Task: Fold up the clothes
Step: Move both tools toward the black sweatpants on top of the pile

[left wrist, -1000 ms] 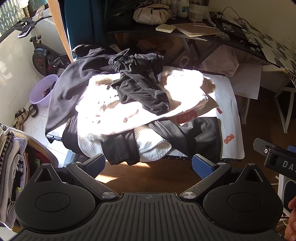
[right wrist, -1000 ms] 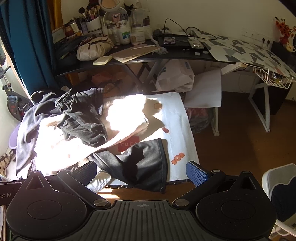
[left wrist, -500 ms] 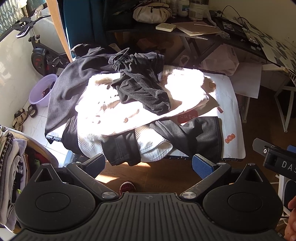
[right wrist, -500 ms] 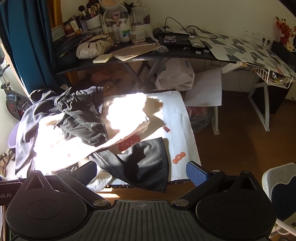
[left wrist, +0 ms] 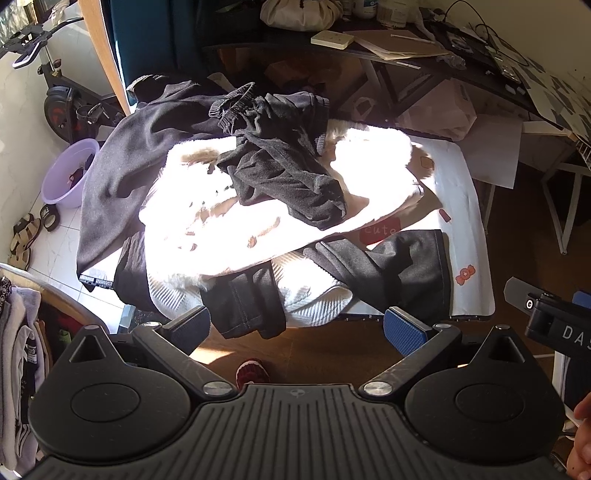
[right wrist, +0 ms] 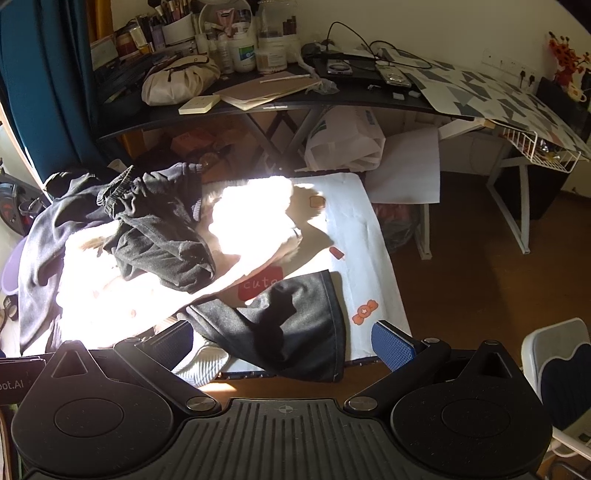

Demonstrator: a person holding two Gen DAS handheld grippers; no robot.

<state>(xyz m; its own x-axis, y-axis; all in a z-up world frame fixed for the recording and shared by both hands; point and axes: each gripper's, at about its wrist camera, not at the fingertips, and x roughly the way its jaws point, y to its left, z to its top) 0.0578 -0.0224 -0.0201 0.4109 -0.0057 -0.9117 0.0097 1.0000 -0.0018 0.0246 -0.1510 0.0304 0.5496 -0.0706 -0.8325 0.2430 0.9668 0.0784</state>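
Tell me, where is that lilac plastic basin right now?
In the left wrist view, the lilac basin sits on the pale tiled floor at the far left, beside the dark garment hanging off the table's left edge, with sandals just in front.

Floor: brown wood (right wrist: 461,295) | Wall: pale, plain (right wrist: 424,29) | Furniture: cluttered black desk (right wrist: 332,103), white chair (right wrist: 554,354) | Curtain: teal (right wrist: 40,74) | Light: hard direct sunlight.
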